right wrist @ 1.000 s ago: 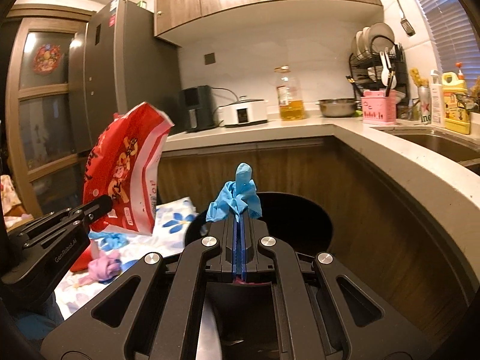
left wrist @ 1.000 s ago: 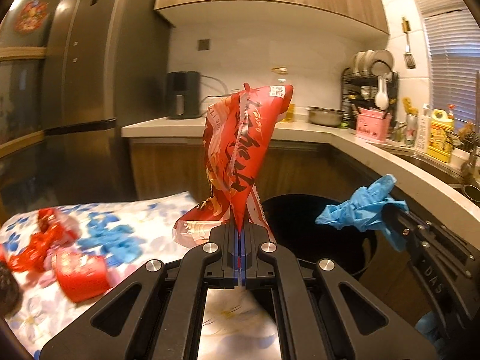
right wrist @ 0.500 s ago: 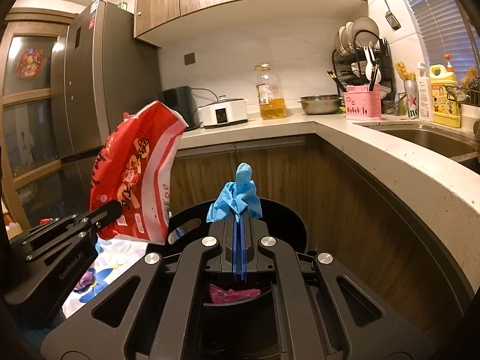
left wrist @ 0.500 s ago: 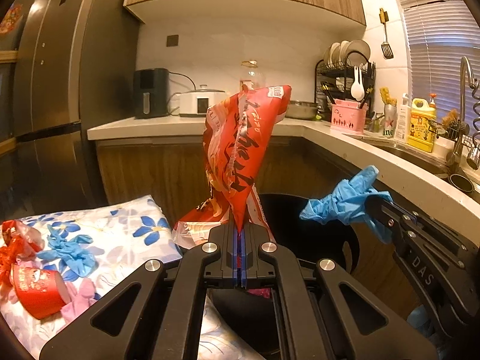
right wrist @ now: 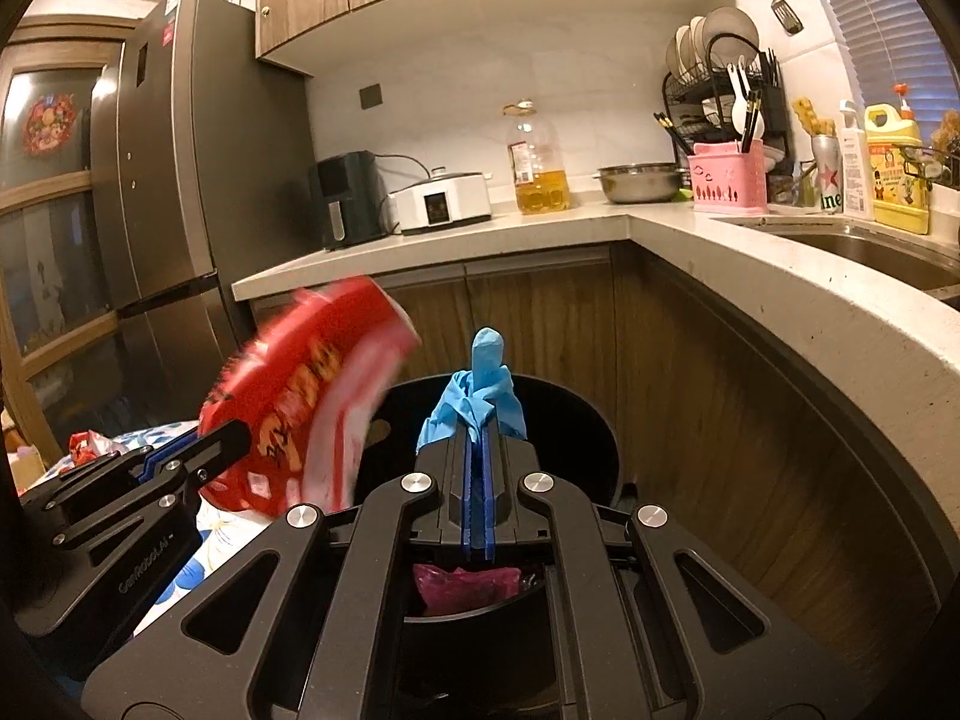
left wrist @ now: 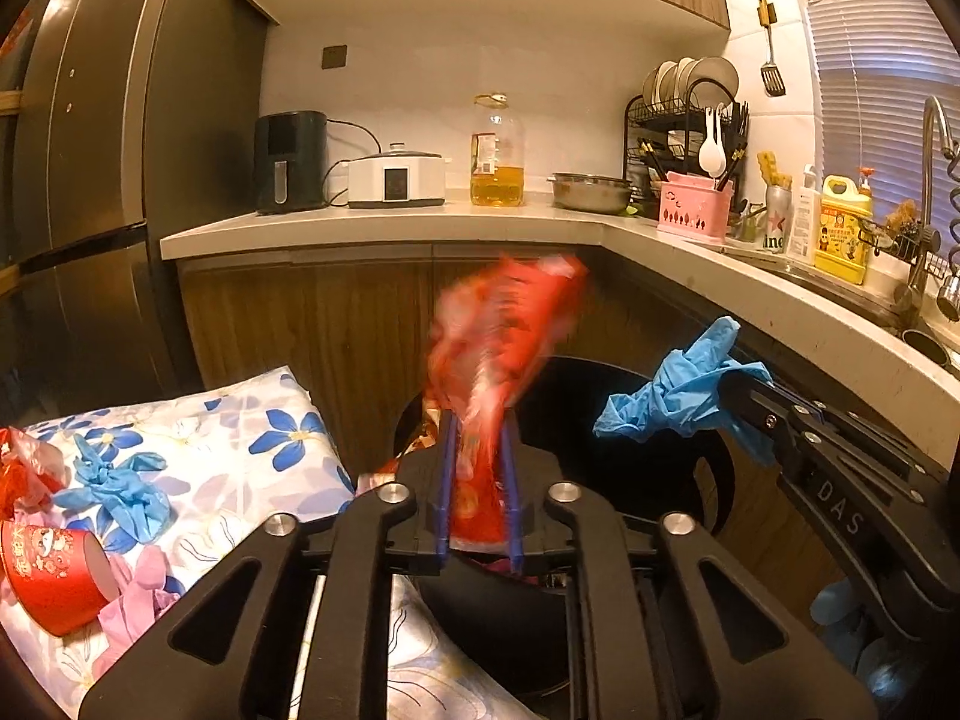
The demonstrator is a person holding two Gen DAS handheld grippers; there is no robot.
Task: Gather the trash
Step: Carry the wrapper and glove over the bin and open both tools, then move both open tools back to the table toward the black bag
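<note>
Above the black trash bin [left wrist: 717, 468], the jaws of my left gripper [left wrist: 478, 420] are opening. A red snack bag [left wrist: 504, 330] sits blurred between the parted pads and slips down, no longer pinched. My right gripper [right wrist: 478, 429] is shut on a crumpled blue glove [right wrist: 480, 396] and hovers over the same bin [right wrist: 600, 426]. In the left wrist view that glove [left wrist: 678, 396] hangs from the right gripper [left wrist: 741, 390] at the right. The right wrist view shows the red bag [right wrist: 312, 402] at the left gripper [right wrist: 237, 435]. Pink trash [right wrist: 465, 585] lies inside the bin.
A floral cloth [left wrist: 240, 420] to the left holds a red paper cup [left wrist: 51, 576], another blue glove [left wrist: 120, 492], a pink glove [left wrist: 135, 600] and a red wrapper [left wrist: 21, 468]. The wooden cabinets and counter [left wrist: 750, 294] wrap behind and right of the bin; a fridge [left wrist: 108, 180] stands left.
The left jaws have parted and the red bag, upright and sharp before, now drops blurred between them. Both grippers have moved closer over the bin. The right still clamps the blue glove.
</note>
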